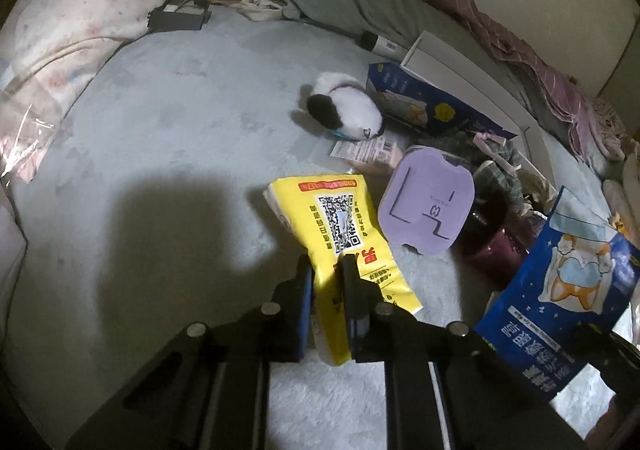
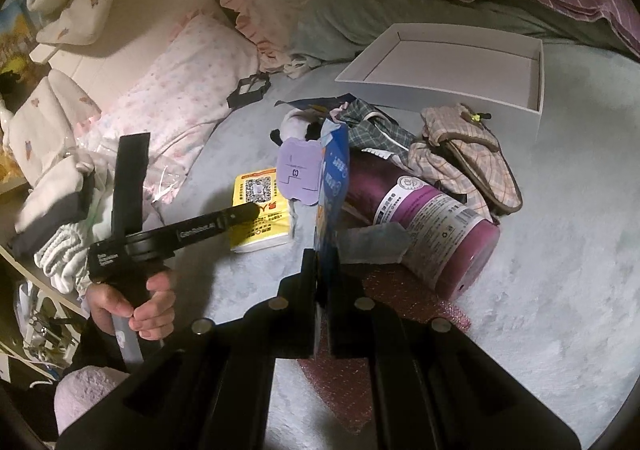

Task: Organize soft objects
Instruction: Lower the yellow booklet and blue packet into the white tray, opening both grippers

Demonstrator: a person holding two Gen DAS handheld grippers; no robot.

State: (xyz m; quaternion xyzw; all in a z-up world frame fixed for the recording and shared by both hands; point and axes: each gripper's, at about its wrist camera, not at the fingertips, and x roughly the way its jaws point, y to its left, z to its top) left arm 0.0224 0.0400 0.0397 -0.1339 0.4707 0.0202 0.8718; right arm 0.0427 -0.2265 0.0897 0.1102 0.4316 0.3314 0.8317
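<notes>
- The left gripper point(image 1: 327, 262) is clenched on the near end of the yellow pack point(image 1: 344, 234). The pack's far end appears to rest on the grey bedcover point(image 1: 160, 138). Held by one end like this, the soft pack can probably be dragged or lifted without crushing its middle.
- The right gripper point(image 2: 322, 282) pinches the blue bag point(image 2: 330, 186) by its thin edge. The bag stands upright between the jaws, so it likely hangs clear of the clutter rather than snagging.
- The blue bag sits just right of the yellow pack, with the purple card point(image 1: 426, 206) between them on the far side.
- The panda toy point(image 1: 344, 110) lies farther back, untouched.
- The white box point(image 2: 452, 66) sits open at the far right, a likely place for the soft things.
- The pink bottle point(image 2: 424, 226) lies on its side near the right gripper, beside plaid cloth point(image 2: 464, 154).
</notes>
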